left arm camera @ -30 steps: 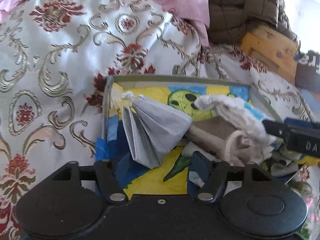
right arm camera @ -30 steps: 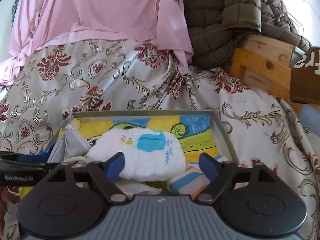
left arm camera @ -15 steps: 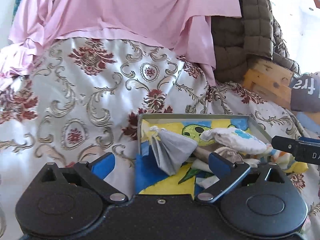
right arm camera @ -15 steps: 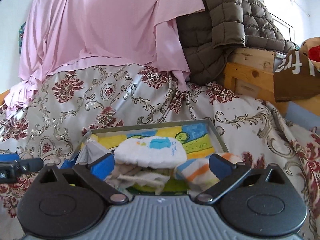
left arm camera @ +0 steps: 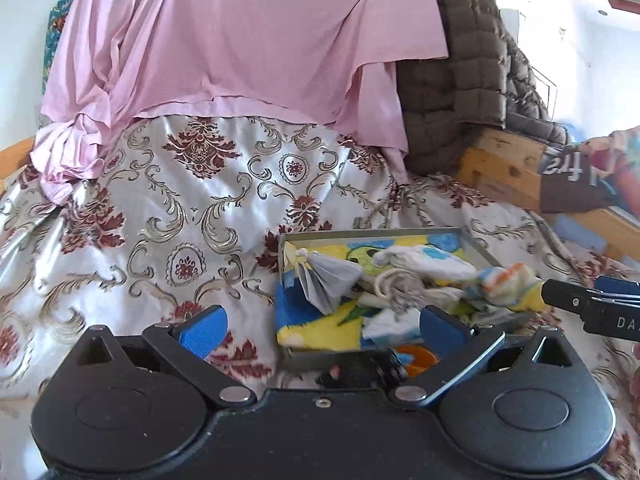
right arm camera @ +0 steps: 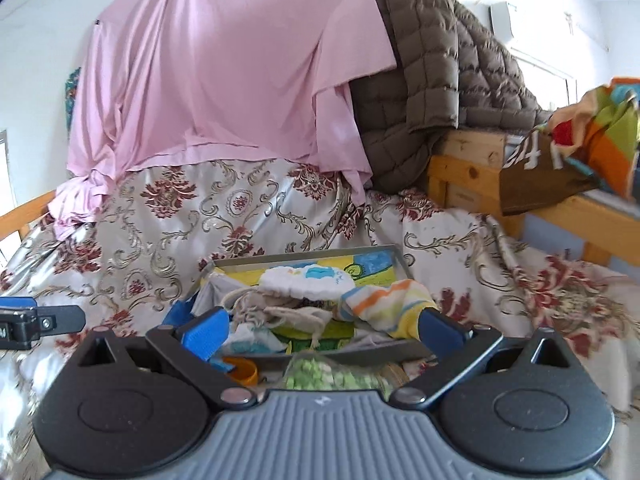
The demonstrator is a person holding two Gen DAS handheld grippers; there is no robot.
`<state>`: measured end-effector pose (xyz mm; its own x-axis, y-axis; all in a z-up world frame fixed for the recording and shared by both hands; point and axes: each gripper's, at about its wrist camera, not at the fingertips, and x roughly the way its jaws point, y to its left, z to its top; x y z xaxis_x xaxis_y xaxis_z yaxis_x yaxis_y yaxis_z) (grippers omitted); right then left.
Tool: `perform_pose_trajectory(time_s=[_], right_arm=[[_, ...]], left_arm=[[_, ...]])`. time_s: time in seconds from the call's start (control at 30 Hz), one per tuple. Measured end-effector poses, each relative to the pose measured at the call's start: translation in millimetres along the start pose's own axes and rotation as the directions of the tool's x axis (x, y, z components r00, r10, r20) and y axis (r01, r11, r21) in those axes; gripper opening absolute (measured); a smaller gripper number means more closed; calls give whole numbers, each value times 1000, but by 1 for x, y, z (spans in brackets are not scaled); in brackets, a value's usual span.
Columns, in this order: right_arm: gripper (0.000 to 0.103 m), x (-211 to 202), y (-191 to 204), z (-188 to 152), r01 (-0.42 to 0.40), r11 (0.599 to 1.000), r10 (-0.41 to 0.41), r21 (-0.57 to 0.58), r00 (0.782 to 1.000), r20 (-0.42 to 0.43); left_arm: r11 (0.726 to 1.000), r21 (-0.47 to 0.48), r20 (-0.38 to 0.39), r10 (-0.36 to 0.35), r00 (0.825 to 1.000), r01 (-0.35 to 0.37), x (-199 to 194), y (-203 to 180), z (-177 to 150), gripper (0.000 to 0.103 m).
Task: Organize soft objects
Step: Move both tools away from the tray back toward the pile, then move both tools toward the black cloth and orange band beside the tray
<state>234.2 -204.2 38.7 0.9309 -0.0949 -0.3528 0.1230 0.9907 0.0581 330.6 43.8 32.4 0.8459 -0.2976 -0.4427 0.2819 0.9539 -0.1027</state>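
A shallow metal tray (left arm camera: 384, 233) (right arm camera: 304, 255) with a painted bottom lies on the patterned bedspread (left arm camera: 192, 208). It holds a folded grey cloth (left arm camera: 330, 280), a white padded cloth with a blue patch (left arm camera: 424, 260) (right arm camera: 310, 280), a beige drawstring pouch (left arm camera: 400, 286) (right arm camera: 280, 312) and a striped sock (left arm camera: 504, 284) (right arm camera: 384, 304). My left gripper (left arm camera: 320, 330) is open and empty, held back from the tray's near left corner. My right gripper (right arm camera: 322, 330) is open and empty, in front of the tray's near edge. Its finger shows at the right of the left wrist view (left arm camera: 592, 304).
A pink sheet (left arm camera: 240, 48) and a brown quilted jacket (right arm camera: 440, 80) hang behind the bed. A wooden bed frame (right arm camera: 472, 176) stands at the right with colourful fabric (right arm camera: 600, 128) on it. An orange cap (right arm camera: 244, 372) and a bag of green pieces (right arm camera: 332, 376) lie before the tray.
Both grippers have pulled back and up from the tray, so it looks smaller. The left gripper's jaws have opened wider. The tray's contents lie as before.
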Motion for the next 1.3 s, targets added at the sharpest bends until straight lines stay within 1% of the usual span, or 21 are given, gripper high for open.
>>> perform_pose_trajectory(time_s=[0.1, 0.2, 0.3, 0.43, 0.53, 0.6, 0.7, 0.83, 0.97, 1.07, 1.3], right_arm=[[103, -31, 4, -12, -8, 1000, 9, -25, 1000, 25], [103, -56, 7, -25, -14, 999, 15, -32, 999, 44], [103, -79, 7, -38, -13, 1000, 14, -8, 998, 53], [103, -99, 5, -54, -1, 1000, -1, 22, 998, 60], [103, -107, 2, -68, 11, 1000, -12, 28, 999, 48], [103, -111, -1, -77, 19, 999, -21, 34, 999, 36], [103, -115, -3, -89, 27, 999, -28, 36, 999, 16], [103, -120, -4, -102, 42, 999, -42, 24, 999, 0], [103, -122, -1, -112, 33, 999, -33, 21, 999, -19], [103, -120, 3, -116, 21, 1000, -21, 8, 999, -35], [103, -120, 7, -119, 2, 1000, -2, -5, 999, -43]], left_arm=[[1000, -19, -5, 1, 1000, -2, -28, -7, -11, 102], [999, -46, -23, 19, 1000, -20, -52, -15, -20, 102], [995, -98, -13, -5, 1000, 3, -78, -20, -26, 102], [998, -60, 19, -7, 1000, 8, -104, -30, -36, 102], [998, -70, 31, 1, 1000, 1, -117, -33, -50, 102], [997, -81, 30, -4, 1000, 6, -121, -34, -61, 102], [998, -54, 18, -6, 1000, 7, -122, -37, -73, 102], [1000, -26, -9, 11, 1000, -11, -121, -37, -90, 102], [999, 17, -14, 35, 999, -35, -123, -36, -103, 102], [998, 47, -27, 46, 999, -45, -125, -35, -113, 102], [997, 60, -77, 51, 996, -47, -124, -31, -130, 102]])
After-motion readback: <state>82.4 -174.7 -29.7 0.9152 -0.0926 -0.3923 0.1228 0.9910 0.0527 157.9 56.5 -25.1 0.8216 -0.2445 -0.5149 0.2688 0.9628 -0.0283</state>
